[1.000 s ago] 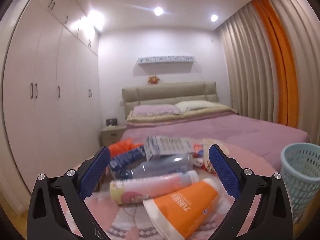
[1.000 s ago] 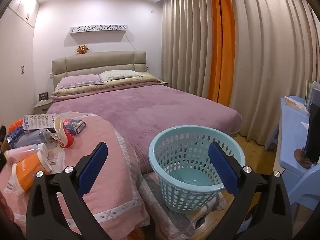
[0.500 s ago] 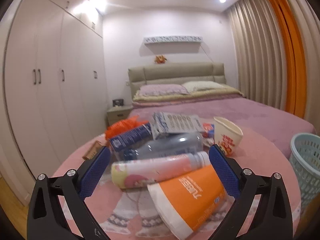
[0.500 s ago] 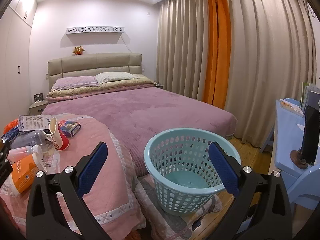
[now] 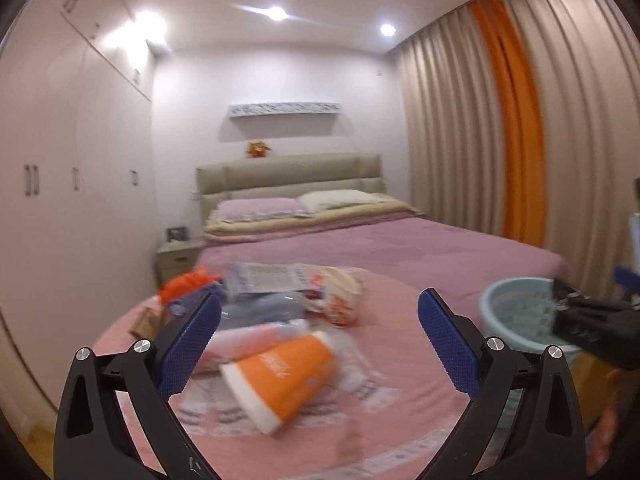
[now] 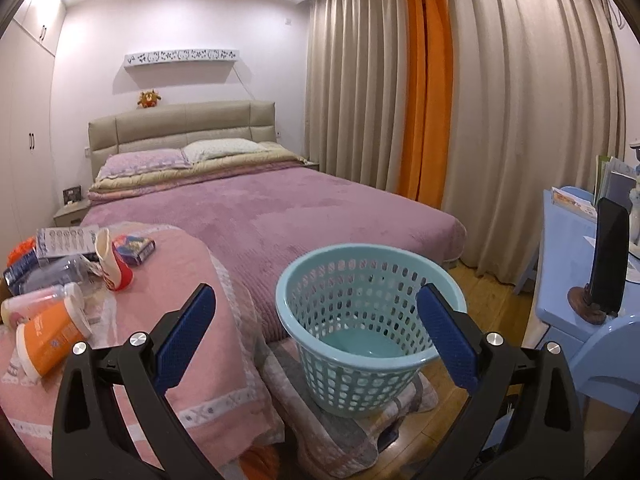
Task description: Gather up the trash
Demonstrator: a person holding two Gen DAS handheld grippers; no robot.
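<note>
Two grippers are in our hands, and both have their blue pads spread wide with nothing between them. Our left gripper (image 5: 319, 340) hangs over the pink round table (image 5: 384, 432), and our right gripper (image 6: 316, 340) hangs over the light blue basket (image 6: 370, 334).

Nearest to the left gripper lies the orange cup (image 5: 280, 380), on its side, with the white rim toward us. Just behind it lies a pink bottle (image 5: 256, 334), touching the cup. Behind that we see a clear plastic bottle (image 5: 260, 310), a blue packet (image 5: 188, 304), an orange bag (image 5: 188, 282), a flat box with print (image 5: 264, 284) and a red and white paper cup (image 5: 342, 304) on its side. In the right wrist view a small blue carton (image 6: 134, 250) lies beside the paper cup.

The basket stands on a folded blanket (image 6: 320, 420) on the floor, just beside the table. We see only its smooth bottom inside; no trash lies in it. Farther away is the bed (image 6: 280, 216) with a purple cover, then the headboard and the curtains (image 6: 500, 100). A blue desk (image 6: 572, 260) stands on the right.

Compared with half a second ago, the left view has turned to the right and is now blurred, so the basket and the right gripper come more into its edge. The right view is almost the same.
</note>
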